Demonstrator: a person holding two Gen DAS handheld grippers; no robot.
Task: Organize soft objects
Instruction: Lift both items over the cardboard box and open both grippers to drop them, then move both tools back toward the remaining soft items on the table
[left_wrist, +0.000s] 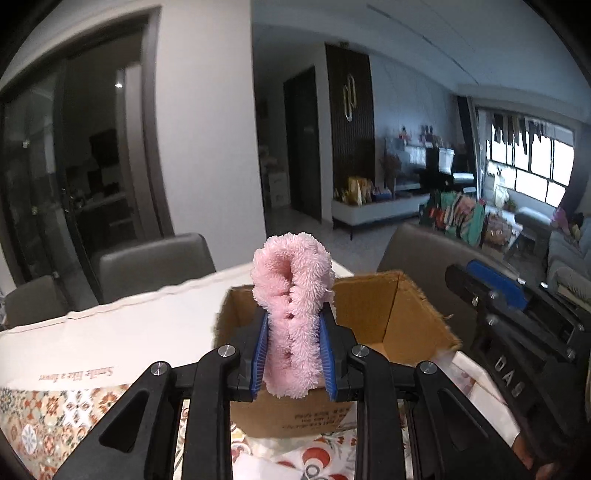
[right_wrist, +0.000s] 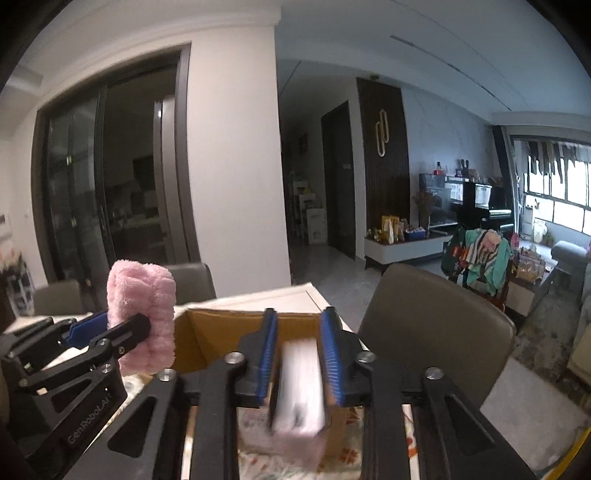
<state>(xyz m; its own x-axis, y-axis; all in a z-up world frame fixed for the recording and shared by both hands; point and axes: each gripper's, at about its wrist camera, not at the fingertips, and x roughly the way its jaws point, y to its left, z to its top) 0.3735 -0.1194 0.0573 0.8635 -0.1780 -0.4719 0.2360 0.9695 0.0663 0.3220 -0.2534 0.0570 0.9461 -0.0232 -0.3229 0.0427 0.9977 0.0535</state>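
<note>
Pink fluffy cloth (left_wrist: 293, 314), rolled/bunched, stands upright, pinched at its lower half, just above the near-left edge of an open brown cardboard box (left_wrist: 391, 317). Box sits upright on patterned tablecloth. Pale pink-white soft pack (right_wrist: 299, 387), blurred, tilted, at box's near wall.

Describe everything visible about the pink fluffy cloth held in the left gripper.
The pink fluffy cloth is a plush, terry-like fabric, folded or bunched into a thick upright roll with soft ridges and a hollow at its top. The left gripper clamps its lower half between blue pads, which press in on both sides; the upper half stands free above the fingers. It is held in the air in front of the open cardboard box, touching nothing else visible. The right wrist view shows it from the side.
</note>
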